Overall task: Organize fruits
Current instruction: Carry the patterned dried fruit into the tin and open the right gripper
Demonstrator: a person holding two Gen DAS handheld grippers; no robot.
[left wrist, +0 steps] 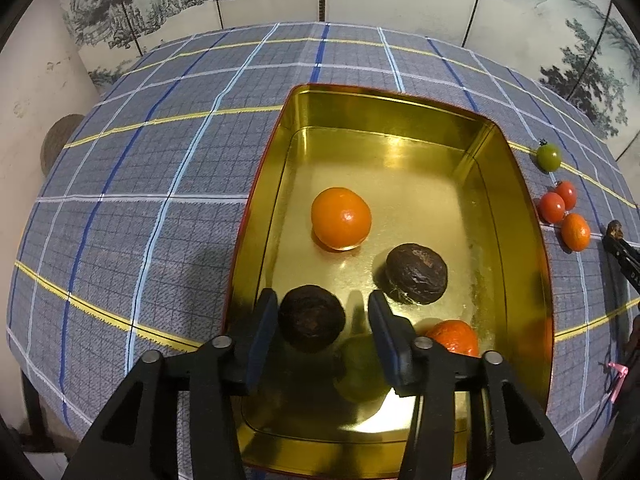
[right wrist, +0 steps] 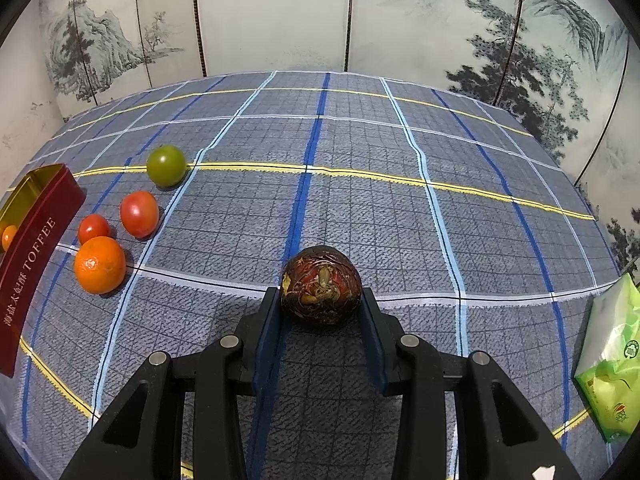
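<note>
Where the plaid tablecloth (right wrist: pixel 360 208) ends, a painted folding screen (right wrist: pixel 280 12) stands. Left gripper (left wrist: pixel 322 316) open over gold tin (left wrist: pixel 516 216) — right gripper (right wrist: pixel 320 312) clamps dark fruit (right wrist: pixel 321 286).

The left hand-held gripper (left wrist: pixel 323 312) points steeply down, its two black arms running in from the bottom edge. Its blue-padded fingers (left wrist: pixel 264 320) stand apart: the pad at 9 o'clock lies just beside a dark round fruit (left wrist: pixel 311 317), the pad at 3 o'clock stands clear of it — no squeeze. The right hand-held gripper (right wrist: pixel 320 308) tilts down less steeply, its jaws drawn in — both pads (right wrist: pixel 370 320) press the flanks of a dark mottled fruit (right wrist: pixel 321 291) at 12 o'clock.
</note>
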